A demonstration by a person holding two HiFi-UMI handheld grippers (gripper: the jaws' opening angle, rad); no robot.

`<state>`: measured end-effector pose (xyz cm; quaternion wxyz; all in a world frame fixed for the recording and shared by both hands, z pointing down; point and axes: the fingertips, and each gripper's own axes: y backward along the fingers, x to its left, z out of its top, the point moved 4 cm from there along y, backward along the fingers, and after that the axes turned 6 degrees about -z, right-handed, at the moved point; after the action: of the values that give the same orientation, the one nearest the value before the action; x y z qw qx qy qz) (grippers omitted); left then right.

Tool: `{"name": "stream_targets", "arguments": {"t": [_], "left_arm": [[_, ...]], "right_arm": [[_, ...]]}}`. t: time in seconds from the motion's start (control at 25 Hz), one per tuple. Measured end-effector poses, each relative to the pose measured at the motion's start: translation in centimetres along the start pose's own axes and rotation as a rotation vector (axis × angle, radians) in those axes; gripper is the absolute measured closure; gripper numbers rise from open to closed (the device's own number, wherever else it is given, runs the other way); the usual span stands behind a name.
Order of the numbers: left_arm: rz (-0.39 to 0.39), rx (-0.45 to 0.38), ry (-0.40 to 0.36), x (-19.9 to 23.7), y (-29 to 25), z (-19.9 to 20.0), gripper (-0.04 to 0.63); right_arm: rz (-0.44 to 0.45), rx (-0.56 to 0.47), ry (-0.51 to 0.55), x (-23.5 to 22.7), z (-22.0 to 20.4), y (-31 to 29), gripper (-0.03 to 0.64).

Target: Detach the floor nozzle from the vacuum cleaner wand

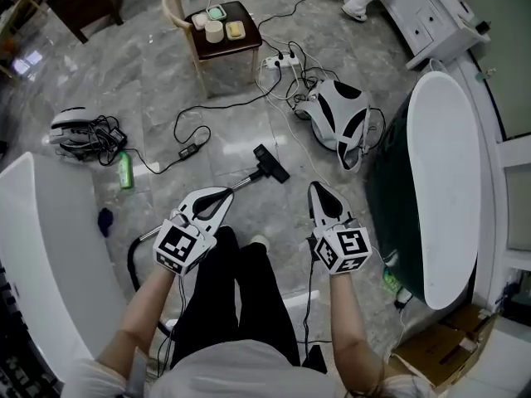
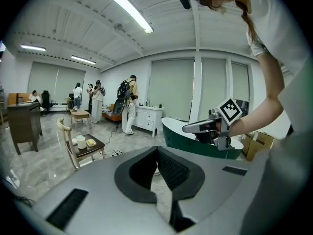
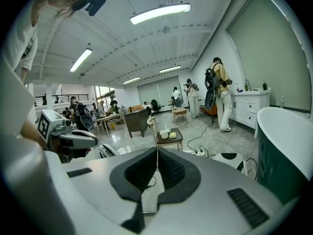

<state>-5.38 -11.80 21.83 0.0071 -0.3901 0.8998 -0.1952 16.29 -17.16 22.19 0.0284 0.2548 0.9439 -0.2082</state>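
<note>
1. Nearest the person, both tools hung over the marble floor (image 1: 158,73) in front of the black-trousered legs. The left hand-held gripper (image 1: 217,199) and the right hand-held gripper (image 1: 319,196) each had their jaws pressed together with nothing between them. Neither touched the vacuum.
2. Just past the left tool's tips lay the wand (image 1: 241,183), a thin metal tube running up and to the right along the floor. Its near end was hidden behind that tool. A black hose (image 1: 132,264) curved beside the legs on the left.
3. At the wand's far end lay the floor nozzle (image 1: 271,163), dark and flat on the floor and not yet detached. It was ahead of both tools and roughly between them.
4. The wand looked stiff, smooth and likely slippery, so one tool should probably clamp it close to the joint. The nozzle looked like light, rigid plastic, best held at its neck rather than its wide flat head. A friction fit or latch might call for a straight pull with a slight twist.
5. Farther off, cables (image 1: 195,135) trailed across the floor. Beyond them stood a wooden chair (image 1: 217,46) carrying cups.
</note>
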Motion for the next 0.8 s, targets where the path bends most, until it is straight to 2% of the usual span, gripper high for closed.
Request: {"name": "stream_targets", "arguments": {"t": [0.2, 0.48, 0.8], "left_arm": [[-0.022, 0.029, -0.034, 4.0, -1.8, -3.6, 0.584], [-0.008, 0.076, -0.050, 7.4, -4.7, -12.0, 0.584], [0.016, 0.078, 0.022, 11.0, -8.5, -22.7, 0.584]], "right_arm": [[-0.002, -0.022, 0.023, -1.3, -1.7, -4.0, 0.601], [0.001, -0.026, 0.083, -3.1, -8.3, -8.0, 0.601], [0.040, -0.001, 0.156, -4.9, -18.0, -13.3, 0.601]]}}
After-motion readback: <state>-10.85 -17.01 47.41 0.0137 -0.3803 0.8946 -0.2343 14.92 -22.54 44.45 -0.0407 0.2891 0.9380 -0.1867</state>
